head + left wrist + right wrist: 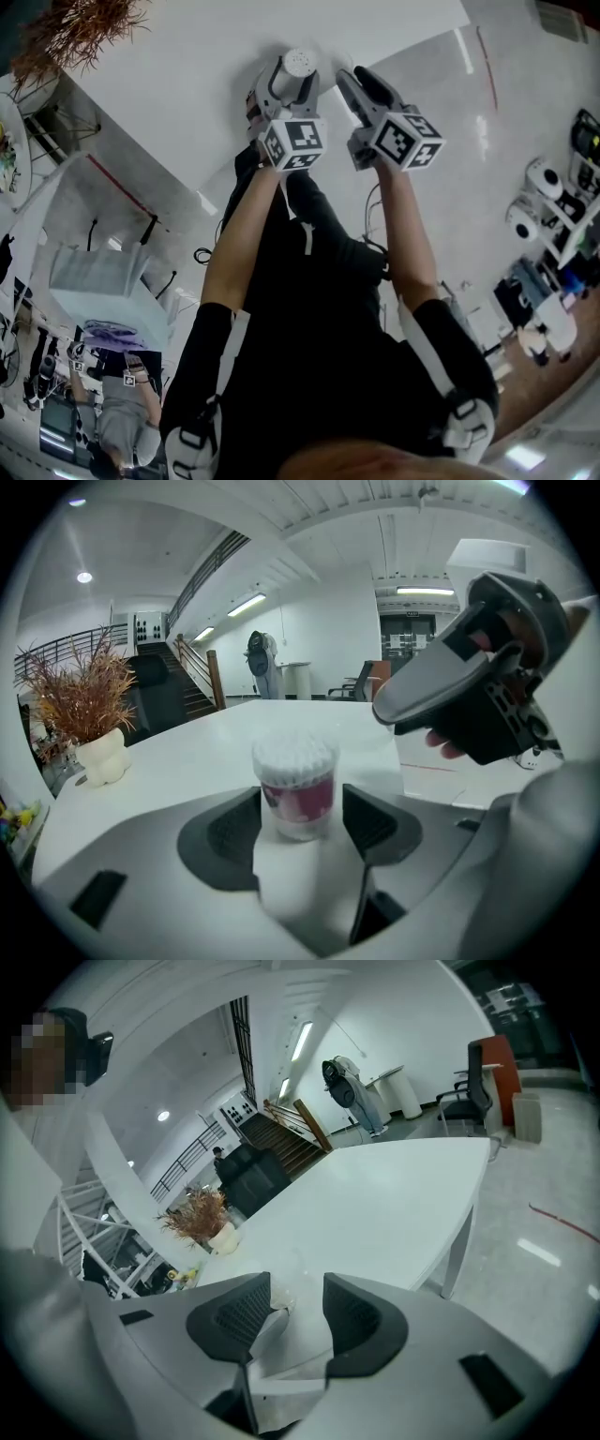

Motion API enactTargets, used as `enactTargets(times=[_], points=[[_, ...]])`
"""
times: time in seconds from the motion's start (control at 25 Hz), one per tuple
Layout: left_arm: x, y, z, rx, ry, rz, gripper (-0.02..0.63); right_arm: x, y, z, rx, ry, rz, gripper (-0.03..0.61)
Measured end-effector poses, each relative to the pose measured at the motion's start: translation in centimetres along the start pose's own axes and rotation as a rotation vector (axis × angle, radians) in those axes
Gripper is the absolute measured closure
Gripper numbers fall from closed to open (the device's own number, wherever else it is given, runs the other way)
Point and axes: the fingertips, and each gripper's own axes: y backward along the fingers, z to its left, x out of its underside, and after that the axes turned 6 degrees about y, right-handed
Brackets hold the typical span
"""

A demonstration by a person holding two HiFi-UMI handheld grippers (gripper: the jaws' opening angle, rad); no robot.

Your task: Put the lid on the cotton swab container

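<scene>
Left gripper (pixel 302 797) straddles swab container (pixel 295 778), seemingly without touching.

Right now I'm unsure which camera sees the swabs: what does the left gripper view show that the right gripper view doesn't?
Only the left gripper view: the clear round red-labelled cotton swab container between the parted jaws of the left gripper, and the grey right gripper side-on. Only the right gripper view: that gripper's parted jaws, no container between them, and a slim white leg. Both: the white table and the dried brown plant in a white pot.
</scene>
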Motion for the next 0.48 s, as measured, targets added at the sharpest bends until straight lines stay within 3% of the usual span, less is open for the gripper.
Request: enactTargets(times=[0.48], points=[[-0.4, 0.0, 0.1, 0.012, 0.001, 0.0, 0.377, -1.2, 0.0, 1.4, -0.092, -0.022, -0.001, 0.425]])
